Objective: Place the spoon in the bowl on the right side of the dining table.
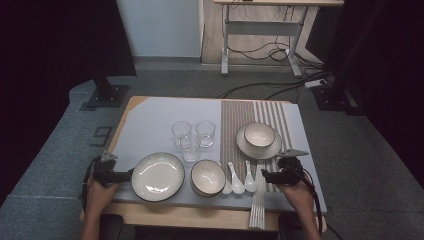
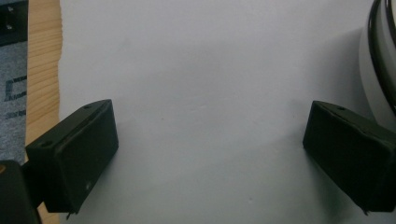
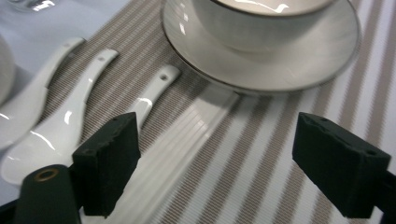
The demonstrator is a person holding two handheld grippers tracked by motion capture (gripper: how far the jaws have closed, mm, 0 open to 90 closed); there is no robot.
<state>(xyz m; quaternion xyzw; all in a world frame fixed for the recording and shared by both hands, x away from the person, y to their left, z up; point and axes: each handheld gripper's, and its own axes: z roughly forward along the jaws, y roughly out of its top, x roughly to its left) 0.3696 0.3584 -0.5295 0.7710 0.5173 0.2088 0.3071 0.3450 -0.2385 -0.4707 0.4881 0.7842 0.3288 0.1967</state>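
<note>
White ceramic chopsticks [image 1: 259, 202], laid in a tight bundle, rest on the brown-and-white striped placemat [image 1: 250, 112] at the table's near edge, their far ends tucked just under the white saucer [image 3: 327, 56] that carries a small white bowl [image 1: 259, 134]. The right gripper [image 1: 266, 176] sits just above them with its jaws apart, nothing clamped between. Beside the chopsticks lie three white ceramic soup spoons [image 1: 237, 181]. The left gripper [image 1: 129, 175] sits on the pale grey tablecloth [image 1: 150, 125] against the rim of the large dark-rimmed white plate [image 1: 158, 176], jaws wide apart and empty. A wooden table [image 1: 190, 216] stands on grey carpet [image 1: 55, 150]; beyond are a light desk frame [image 1: 260, 30] and black cables [image 1: 270, 87].
</note>
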